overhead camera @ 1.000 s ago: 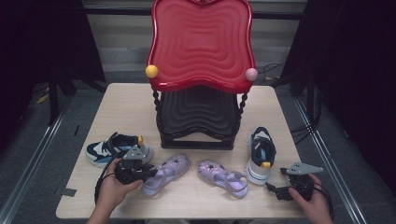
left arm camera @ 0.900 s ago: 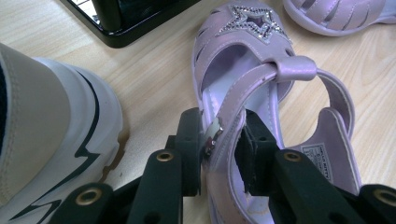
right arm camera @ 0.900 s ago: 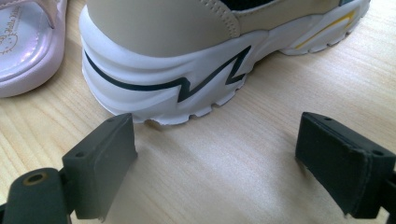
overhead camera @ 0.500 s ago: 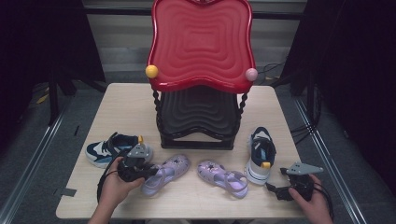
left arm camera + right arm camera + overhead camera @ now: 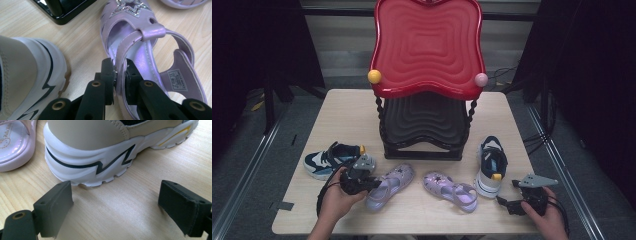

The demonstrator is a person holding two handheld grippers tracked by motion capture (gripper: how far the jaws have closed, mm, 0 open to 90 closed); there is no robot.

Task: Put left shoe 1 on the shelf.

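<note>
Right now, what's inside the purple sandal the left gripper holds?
One jaw of the left gripper sits inside the purple sandal, clamping its side strap. A printed size label shows on the heel; the toe interior is covered by the upper.

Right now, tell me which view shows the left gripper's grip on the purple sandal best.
The left gripper view: the left gripper has its jaws shut on the purple sandal at its side strap. The high view shows that gripper at the sandal's heel end, the contact too small to judge.
</note>
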